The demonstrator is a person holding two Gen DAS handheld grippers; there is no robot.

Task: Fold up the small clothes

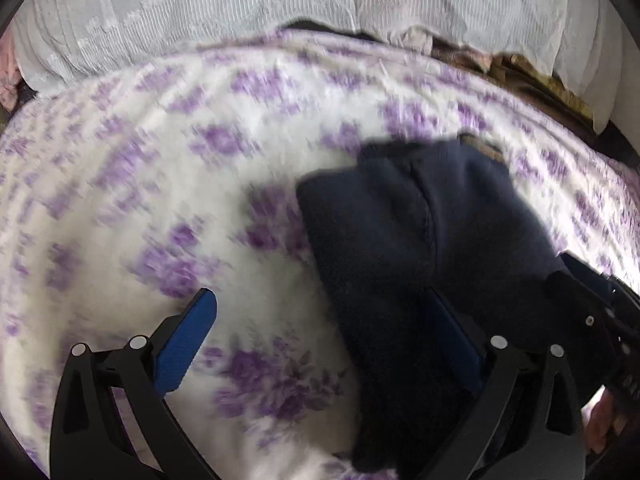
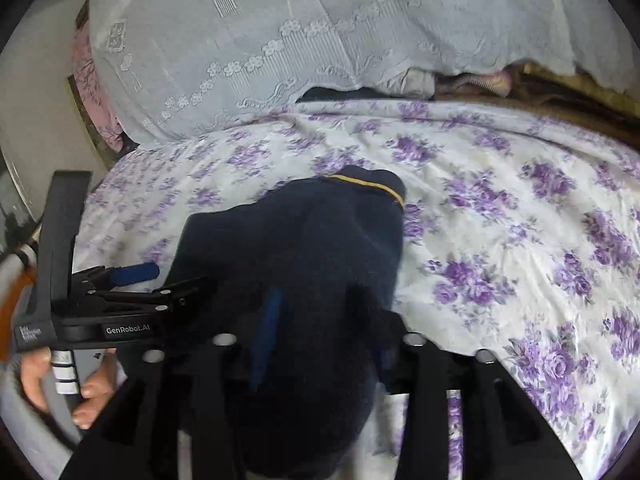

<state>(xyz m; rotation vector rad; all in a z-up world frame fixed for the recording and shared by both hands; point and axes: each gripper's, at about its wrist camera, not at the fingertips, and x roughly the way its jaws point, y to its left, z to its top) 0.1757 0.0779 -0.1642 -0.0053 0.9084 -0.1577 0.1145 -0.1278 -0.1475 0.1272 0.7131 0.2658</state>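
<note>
A dark navy knit garment (image 1: 420,220) lies bunched on the floral bed sheet (image 1: 160,184). In the right wrist view the navy garment (image 2: 312,232) shows a thin yellow stripe along its far edge. My left gripper (image 1: 318,292) is wide open: one blue pad hangs over the sheet and the other sits over the garment's left part. My right gripper (image 2: 318,292) stands partly open over the garment's near end, with navy cloth filling the gap between its fingers. Its left pad face is bare, and I see no pinch. The left gripper (image 2: 180,276) reaches in from the left.
The white sheet with purple flowers (image 2: 500,240) spreads wide to the right. A pale lace cover (image 2: 280,40) over pillows runs along the back. Brown and pink fabrics (image 2: 560,92) are piled at the back right. A hand (image 2: 36,376) grips the left tool's handle.
</note>
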